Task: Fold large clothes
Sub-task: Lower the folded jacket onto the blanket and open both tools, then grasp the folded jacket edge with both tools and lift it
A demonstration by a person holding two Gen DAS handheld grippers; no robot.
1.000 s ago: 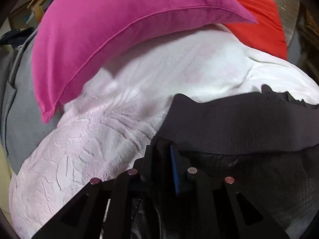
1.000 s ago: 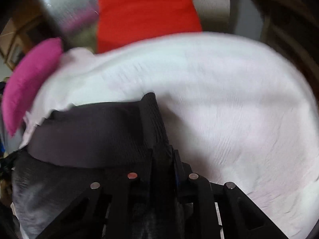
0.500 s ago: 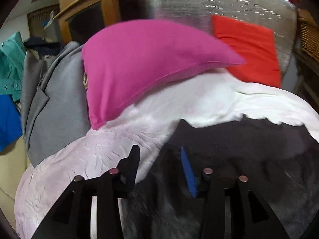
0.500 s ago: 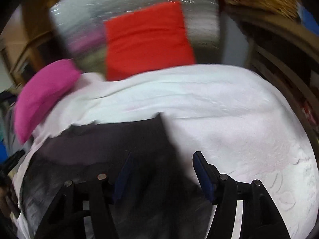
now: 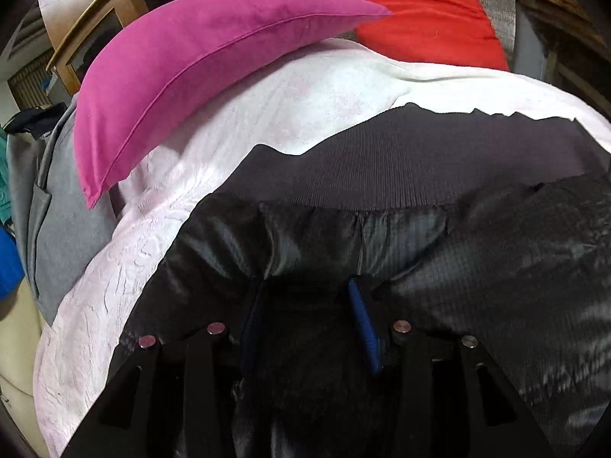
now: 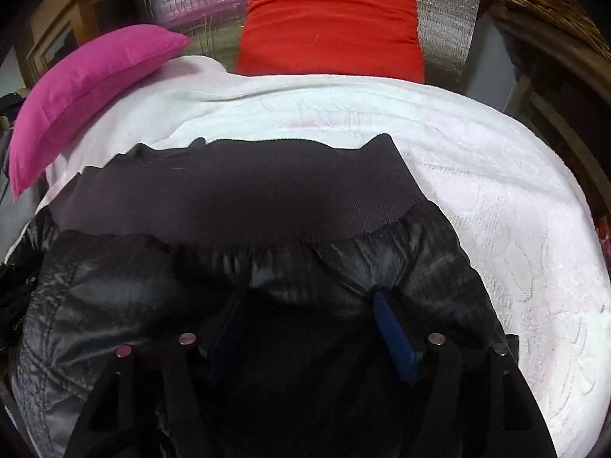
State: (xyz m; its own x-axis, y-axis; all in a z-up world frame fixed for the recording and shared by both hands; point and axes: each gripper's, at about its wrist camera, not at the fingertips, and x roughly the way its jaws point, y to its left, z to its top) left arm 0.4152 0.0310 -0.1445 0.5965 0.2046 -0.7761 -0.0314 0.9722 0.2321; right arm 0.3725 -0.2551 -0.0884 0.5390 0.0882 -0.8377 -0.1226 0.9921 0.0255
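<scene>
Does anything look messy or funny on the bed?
A little. The black jacket is puffy and wrinkled, and its ribbed hem has a wavy, crooked top edge instead of lying straight. The pink pillow also lies at a slant, partly off the white blanket. Nothing looks torn or spilled.

Both wrist views sit low and close over the black jacket (image 5: 439, 252), facing toward 12 o'clock across the white blanket (image 5: 305, 87). The left view looks from its 9 o'clock side, the right from 3 o'clock. Both share the magenta pillow (image 6: 88, 91) and red cushion (image 6: 332, 19).
</scene>
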